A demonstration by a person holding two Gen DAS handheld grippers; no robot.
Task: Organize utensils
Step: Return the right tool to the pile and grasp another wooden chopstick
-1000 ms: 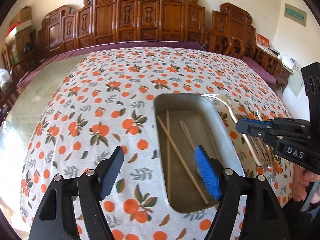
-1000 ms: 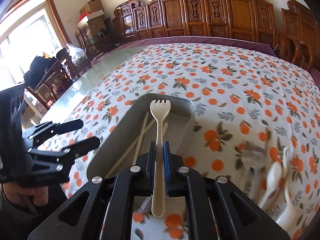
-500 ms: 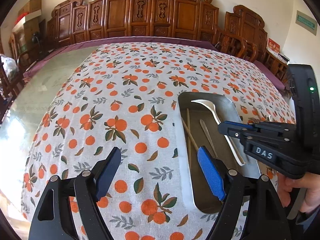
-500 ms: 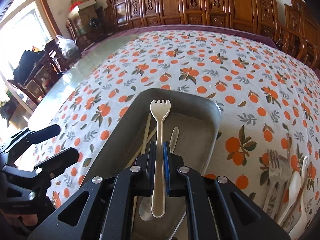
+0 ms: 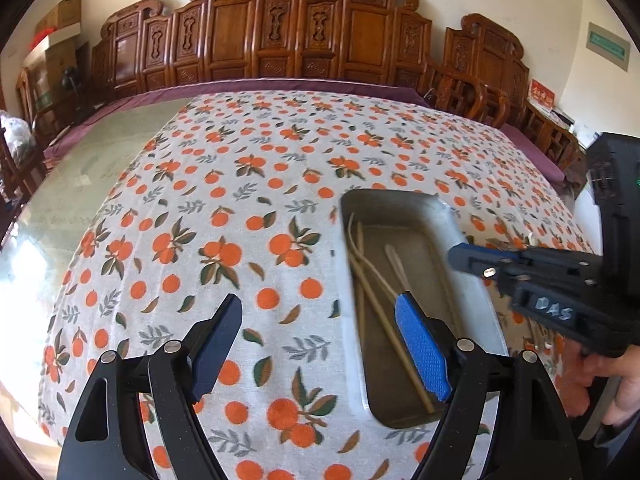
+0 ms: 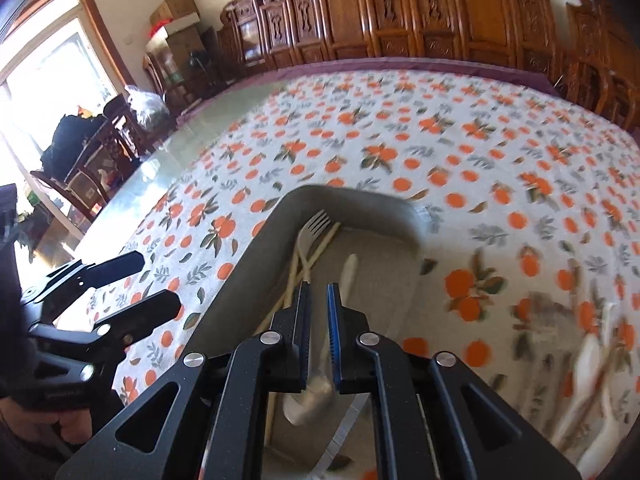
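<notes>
A grey metal tray [image 5: 472,264] [image 6: 248,272] lies on the orange-print tablecloth. It holds wooden chopsticks [image 5: 384,320] [image 6: 320,246], a cream plastic fork [image 6: 314,226] and a spoon [image 6: 310,400]. My right gripper [image 6: 318,304] hovers over the tray, its jaws slightly apart with nothing between them; it also shows in the left wrist view [image 5: 464,258]. My left gripper [image 5: 320,344] is wide open and empty at the tray's left edge, and it shows in the right wrist view [image 6: 132,284].
Several white and clear loose utensils [image 6: 592,368] lie blurred on the cloth to the right of the tray. Carved wooden chairs [image 5: 280,36] line the far side of the table. Bare glass tabletop [image 5: 80,176] lies to the left.
My right gripper has opened and let go of the cream fork, which now lies in the tray beside the chopsticks. The right gripper has drawn back a little.
</notes>
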